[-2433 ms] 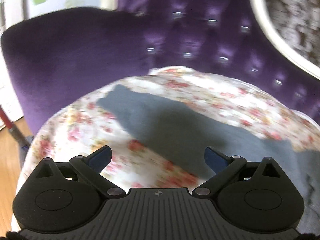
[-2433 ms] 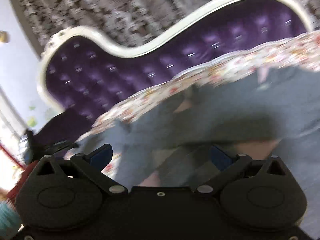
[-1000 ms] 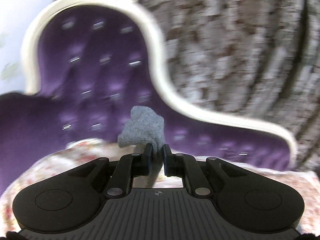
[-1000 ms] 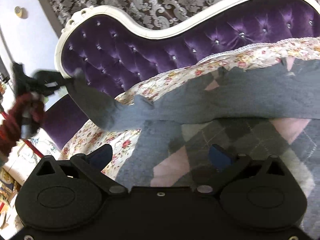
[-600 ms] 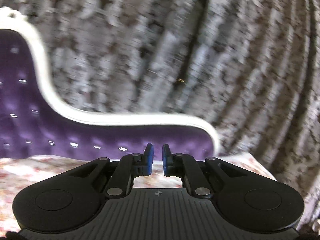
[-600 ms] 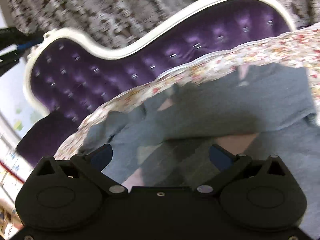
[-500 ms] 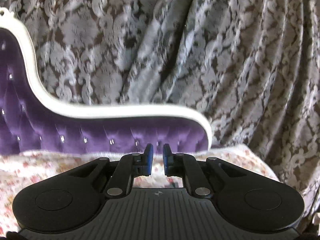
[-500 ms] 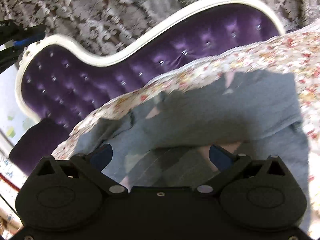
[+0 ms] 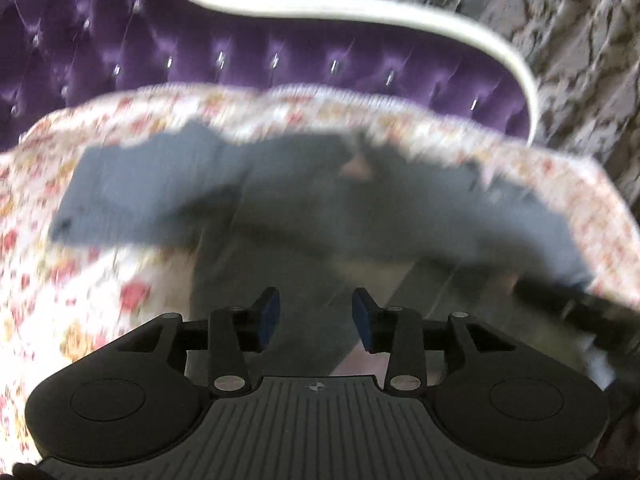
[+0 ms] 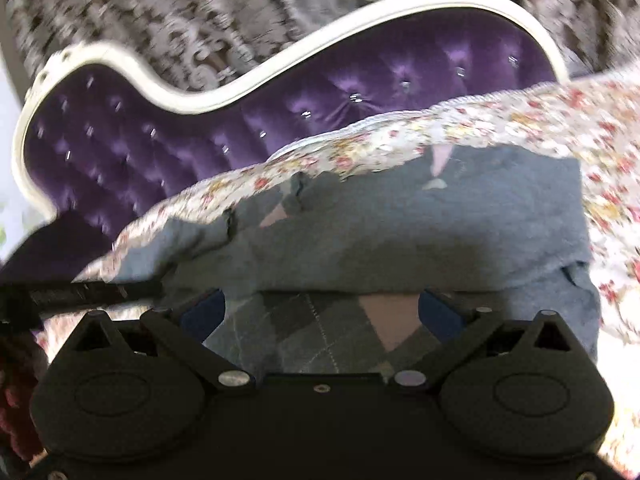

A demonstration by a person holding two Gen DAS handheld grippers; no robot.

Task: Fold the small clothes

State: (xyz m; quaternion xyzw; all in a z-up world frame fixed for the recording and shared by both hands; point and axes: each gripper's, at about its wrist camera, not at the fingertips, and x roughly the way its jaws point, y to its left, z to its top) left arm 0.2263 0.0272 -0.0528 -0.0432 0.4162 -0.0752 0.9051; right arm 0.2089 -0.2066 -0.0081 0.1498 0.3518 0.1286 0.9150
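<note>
The sweater (image 10: 400,236) lies spread on the cover (image 10: 540,128), which lies over the sofa (image 10: 360,92) seat. Its upper part is folded down over its lower part. The sofa back rises behind the cover, and the curtain (image 10: 200,12) hangs behind the sofa.

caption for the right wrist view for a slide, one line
Open right gripper above a grey argyle sweater spread on a floral cover over a purple tufted sofa.
</note>
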